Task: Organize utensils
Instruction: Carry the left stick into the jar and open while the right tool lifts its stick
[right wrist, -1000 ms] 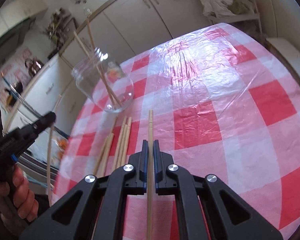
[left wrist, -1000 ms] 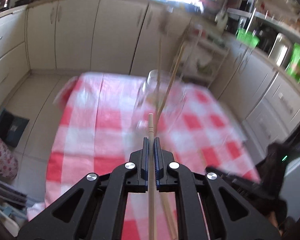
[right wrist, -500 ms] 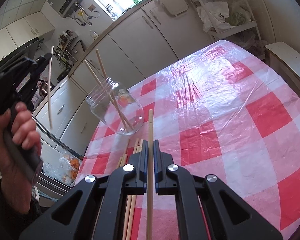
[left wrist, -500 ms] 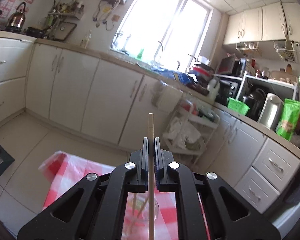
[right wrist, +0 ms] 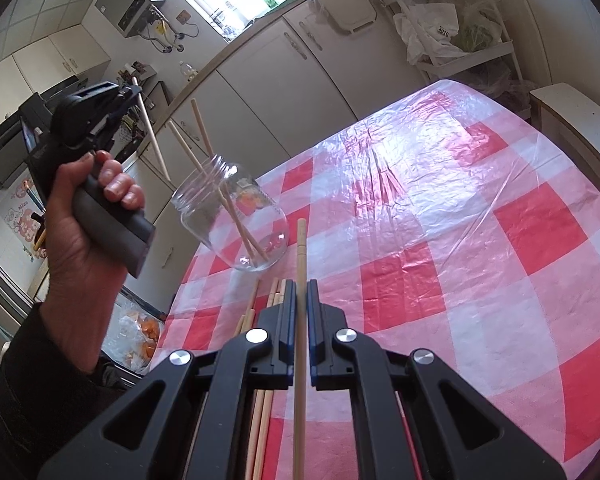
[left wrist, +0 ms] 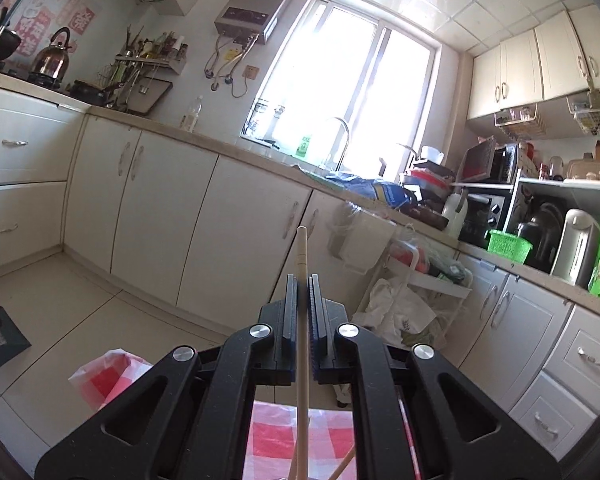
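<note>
From the left wrist camera, I am seeing my left gripper point(left wrist: 302, 292) pinching a thin wooden chopstick point(left wrist: 302, 248) between its closed jaws; the stick is poking forward past the tips towards the kitchen cupboards point(left wrist: 236, 236); the gripper is pointing almost level, high above the table, with only a strip of checked tablecloth point(left wrist: 276, 428) showing below. I am judging the stick light, stiff and smooth, so it could swivel in the pads; a hold nearer its middle would steady it.

From the right wrist camera, my right gripper point(right wrist: 299, 292) is closed on a second chopstick point(right wrist: 301, 240), tilting down over the table; a glass jar point(right wrist: 236, 220), fragile and easily tipped, is standing just ahead with two sticks leaning inside; loose chopsticks point(right wrist: 274, 296) are lying beneath the gripper; the person's left hand point(right wrist: 88, 208) is raising its gripper up beside the jar's mouth.
</note>
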Motion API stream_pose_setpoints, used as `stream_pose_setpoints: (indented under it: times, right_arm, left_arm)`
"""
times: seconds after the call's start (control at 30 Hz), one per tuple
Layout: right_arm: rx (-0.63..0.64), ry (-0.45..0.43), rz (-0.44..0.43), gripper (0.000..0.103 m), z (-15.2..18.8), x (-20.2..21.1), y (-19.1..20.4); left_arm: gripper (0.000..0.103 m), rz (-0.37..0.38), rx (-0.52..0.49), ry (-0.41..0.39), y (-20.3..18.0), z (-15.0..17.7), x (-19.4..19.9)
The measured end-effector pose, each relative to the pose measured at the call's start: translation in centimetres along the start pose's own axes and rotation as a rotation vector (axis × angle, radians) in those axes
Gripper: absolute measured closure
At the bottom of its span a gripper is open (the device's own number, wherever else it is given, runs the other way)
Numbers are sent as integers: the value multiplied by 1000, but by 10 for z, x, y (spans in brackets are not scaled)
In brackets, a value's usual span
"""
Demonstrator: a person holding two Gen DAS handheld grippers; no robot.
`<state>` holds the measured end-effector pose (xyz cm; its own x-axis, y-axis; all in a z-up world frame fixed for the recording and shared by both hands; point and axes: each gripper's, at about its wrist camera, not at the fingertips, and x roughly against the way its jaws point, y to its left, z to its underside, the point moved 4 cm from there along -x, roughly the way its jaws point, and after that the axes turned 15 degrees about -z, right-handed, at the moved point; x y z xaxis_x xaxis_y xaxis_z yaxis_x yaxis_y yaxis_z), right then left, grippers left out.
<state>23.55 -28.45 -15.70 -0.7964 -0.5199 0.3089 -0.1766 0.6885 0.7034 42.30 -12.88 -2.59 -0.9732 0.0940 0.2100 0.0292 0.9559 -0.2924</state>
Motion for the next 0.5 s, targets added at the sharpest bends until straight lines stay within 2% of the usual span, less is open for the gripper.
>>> stream_pose_setpoints:
  times: [0.37,0.5]
  right_arm:
    - [-8,-5,-15,97,-1,2,0]
    - [-2,-21,-19,97,-4,5,2]
  left_arm:
    - [98,-40,-76,5,1,46,10]
    - [98,-46,-112,38,5,59,21]
